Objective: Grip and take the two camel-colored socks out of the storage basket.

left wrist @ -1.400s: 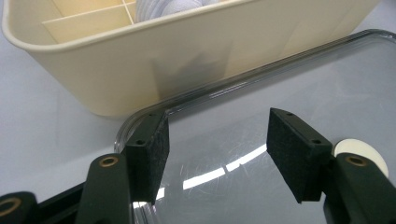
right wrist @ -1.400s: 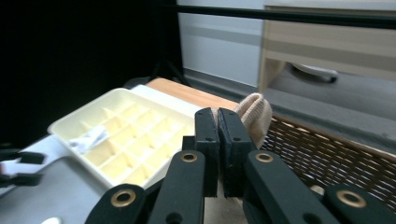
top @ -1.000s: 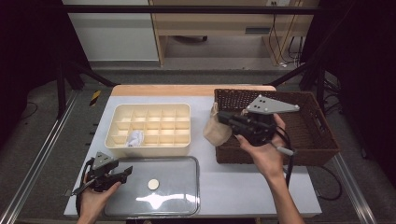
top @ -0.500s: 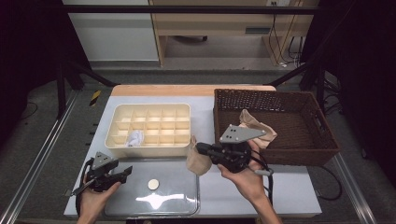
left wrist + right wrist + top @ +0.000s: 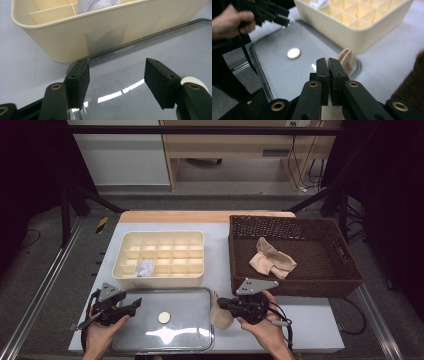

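- While the right hand-held gripper (image 5: 220,304) hangs low over the desk (image 5: 310,330), its jaws are clenched on a beige sock (image 5: 220,315), which droops from the pads at the right edge of a clear lid (image 5: 165,325).
- From the right gripper view, the two black jaws are pressed together with the sock's ribbed cuff (image 5: 345,60) bulging just beyond them, over the lid's rounded corner.
- At the left of the high view, the left hand-held gripper (image 5: 136,304) rests at the lid's left edge, jaws released and apart with nothing between them.
- From the left gripper view, the spread pads (image 5: 81,82) frame the lid's glossy surface, one pad by its corner.
- On the middle of the lid sits a small white round knob (image 5: 163,317).
- Behind the lid and just beside it stands a cream divided organiser box (image 5: 160,280), with a small white rolled sock (image 5: 145,268) in one front compartment.
- To the right stands a dark brown wicker basket (image 5: 300,287), holding another beige sock (image 5: 272,257) lying crumpled inside.
- One of the person's hands (image 5: 265,332) grips each tool from the bottom edge.
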A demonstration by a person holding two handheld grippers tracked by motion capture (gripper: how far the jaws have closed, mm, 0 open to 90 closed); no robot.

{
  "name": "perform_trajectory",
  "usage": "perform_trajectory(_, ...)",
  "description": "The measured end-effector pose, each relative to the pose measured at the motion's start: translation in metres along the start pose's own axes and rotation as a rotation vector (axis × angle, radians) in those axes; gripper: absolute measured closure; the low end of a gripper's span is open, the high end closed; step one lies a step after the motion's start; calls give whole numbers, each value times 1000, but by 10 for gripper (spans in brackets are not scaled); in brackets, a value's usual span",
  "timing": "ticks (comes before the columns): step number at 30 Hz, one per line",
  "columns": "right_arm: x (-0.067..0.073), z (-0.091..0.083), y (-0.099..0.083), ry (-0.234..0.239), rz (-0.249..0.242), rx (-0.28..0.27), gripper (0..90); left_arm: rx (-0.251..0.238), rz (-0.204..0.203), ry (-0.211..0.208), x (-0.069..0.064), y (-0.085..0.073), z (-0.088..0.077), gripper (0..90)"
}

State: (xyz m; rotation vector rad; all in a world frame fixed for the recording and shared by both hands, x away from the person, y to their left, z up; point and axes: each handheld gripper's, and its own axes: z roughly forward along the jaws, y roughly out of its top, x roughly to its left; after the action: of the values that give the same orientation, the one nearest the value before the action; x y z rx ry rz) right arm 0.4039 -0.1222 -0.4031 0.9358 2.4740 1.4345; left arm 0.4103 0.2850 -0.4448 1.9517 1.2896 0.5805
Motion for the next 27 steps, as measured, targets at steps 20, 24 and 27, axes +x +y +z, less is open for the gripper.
perform_trajectory(20,-31,17,-54,-115,82,139,844,-5,-1,8,0,-1,-2,346)
perform_trajectory(24,-30,19,-56,-121,76,150,800,-1,3,4,0,-1,-2,341)
perform_trajectory(27,-28,14,-52,-125,76,113,764,0,2,3,0,-1,-2,341)
